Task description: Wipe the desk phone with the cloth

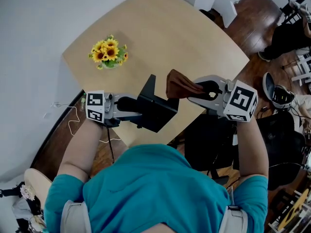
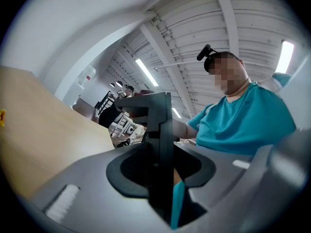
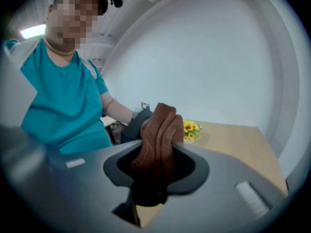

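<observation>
- The desk phone (image 1: 155, 108) is a black, angular body, held up over the near edge of the table (image 1: 194, 47), right in front of the person. It looks to be clear of the tabletop.
- My read is hard, smooth plastic: stiff, not heavy, and a bit slick under the pads. It won't give, so any slip would be a slide or a twist.
- The left gripper (image 1: 137, 109) has it. The jaws stand partly open, clamped on a thin upright panel of the phone that runs straight up between them in the left gripper view.
- It's a narrow hold on one edge. I'd expect the body to pivot if the wipe presses hard far from the jaws, so strokes close to the grip look safer.
- The cloth (image 1: 179, 84) is brown, soft and limp, bunched into folds just beside the phone's upper right corner. I can't tell whether they touch.
- The right gripper (image 1: 197, 92) is closed on the cloth's gathered middle, and a fat fold sticks out past the jaw tips. That free fold is the wiping face.
- Farther back on the table is a small pot of sunflowers (image 1: 109, 51), well apart from the action.
</observation>
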`<state>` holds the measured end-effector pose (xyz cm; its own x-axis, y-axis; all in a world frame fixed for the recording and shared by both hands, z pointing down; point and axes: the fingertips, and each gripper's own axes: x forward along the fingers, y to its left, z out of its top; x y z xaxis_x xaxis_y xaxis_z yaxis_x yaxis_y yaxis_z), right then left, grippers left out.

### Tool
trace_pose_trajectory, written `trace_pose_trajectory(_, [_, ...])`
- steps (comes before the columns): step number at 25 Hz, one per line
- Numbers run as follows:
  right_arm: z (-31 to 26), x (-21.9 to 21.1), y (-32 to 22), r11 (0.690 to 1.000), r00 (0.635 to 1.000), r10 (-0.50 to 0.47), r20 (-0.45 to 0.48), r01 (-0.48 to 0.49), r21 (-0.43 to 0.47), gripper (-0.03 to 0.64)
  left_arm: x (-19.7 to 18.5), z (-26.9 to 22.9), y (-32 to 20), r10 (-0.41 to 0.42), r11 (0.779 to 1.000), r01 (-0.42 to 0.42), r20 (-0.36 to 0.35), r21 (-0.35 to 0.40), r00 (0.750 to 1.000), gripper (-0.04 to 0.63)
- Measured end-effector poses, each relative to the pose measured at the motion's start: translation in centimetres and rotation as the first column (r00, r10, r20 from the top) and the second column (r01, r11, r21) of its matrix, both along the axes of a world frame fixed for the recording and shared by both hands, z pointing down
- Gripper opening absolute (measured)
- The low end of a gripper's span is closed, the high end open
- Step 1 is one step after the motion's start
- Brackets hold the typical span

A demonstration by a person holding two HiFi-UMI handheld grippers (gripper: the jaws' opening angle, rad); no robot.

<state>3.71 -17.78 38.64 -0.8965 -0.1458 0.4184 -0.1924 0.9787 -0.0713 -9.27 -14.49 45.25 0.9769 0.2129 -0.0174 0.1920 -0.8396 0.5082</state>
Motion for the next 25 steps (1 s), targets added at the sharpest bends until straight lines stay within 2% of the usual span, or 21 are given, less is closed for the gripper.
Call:
trace_pose_trajectory(2, [-1.8, -1.0, 1.7, 0.998, 0.996, -0.067, 0.056, 0.066, 0.009, 0.124, -0.2, 0.2, -0.5, -0.012, 1.000, 0.012, 0.011, 0.002, 1.000, 0.163])
trace_pose_trajectory(3, [-1.8, -1.3, 2.3, 0.995, 0.994, -0.096, 0.050, 0.095, 0.012, 0.124, -0.2, 0.2, -0.6, -0.015, 1.000, 0.015, 0.013, 0.003, 1.000, 0.163])
trace_pose_trajectory(5, [-0.2, -1.4, 2.8, 0.992, 0.992, -0.126, -0.017, 0.126, 0.002, 0.124, -0.2, 0.1, -0.8, -0.017, 1.000, 0.017, 0.009, 0.006, 1.000, 0.163])
trace_pose_trajectory(13, [5.3, 1.0, -0.7, 0.999, 0.983, -0.024, -0.185, 0.018, -0.033, 0.124, 0.2, -0.2, 0.3, 0.021, 1.000, -0.022, 0.019, 0.021, 1.000, 0.163])
trace_pose_trajectory(14, [5.3, 1.1, -1.0, 0.999, 0.982, -0.020, -0.187, 0.014, -0.032, 0.124, 0.3, 0.0, 0.4, 0.026, 0.999, -0.027, 0.030, 0.024, 0.999, 0.163])
trace_pose_trajectory(16, [3.7, 0.6, -1.4, 0.999, 0.990, -0.026, -0.136, 0.023, -0.024, 0.124, 0.4, 0.6, 0.6, 0.036, 0.999, -0.038, 0.055, 0.029, 0.998, 0.163])
trace_pose_trajectory(18, [1.1, -1.1, -1.0, 0.997, 0.995, -0.071, -0.063, 0.071, -0.006, 0.124, 0.5, 1.2, 0.7, 0.048, 0.998, -0.051, 0.083, 0.034, 0.995, 0.163])
trace_pose_trajectory(20, [-0.4, -3.3, 0.2, 0.988, 0.988, -0.152, -0.033, 0.152, 0.006, 0.124, 1.0, 1.8, 1.0, 0.062, 0.997, -0.067, 0.113, 0.042, 0.992, 0.163])
trace_pose_trajectory(23, [0.8, -5.6, 1.7, 0.965, 0.962, -0.260, -0.076, 0.259, -0.026, 0.124, 1.8, 2.5, 1.7, 0.092, 0.994, -0.101, 0.147, 0.053, 0.985, 0.163])
trace_pose_trajectory(25, [2.7, -5.9, 1.6, 0.959, 0.953, -0.280, -0.115, 0.274, -0.070, 0.124, 2.2, 2.7, 2.2, 0.118, 0.990, -0.129, 0.159, 0.059, 0.980, 0.163])
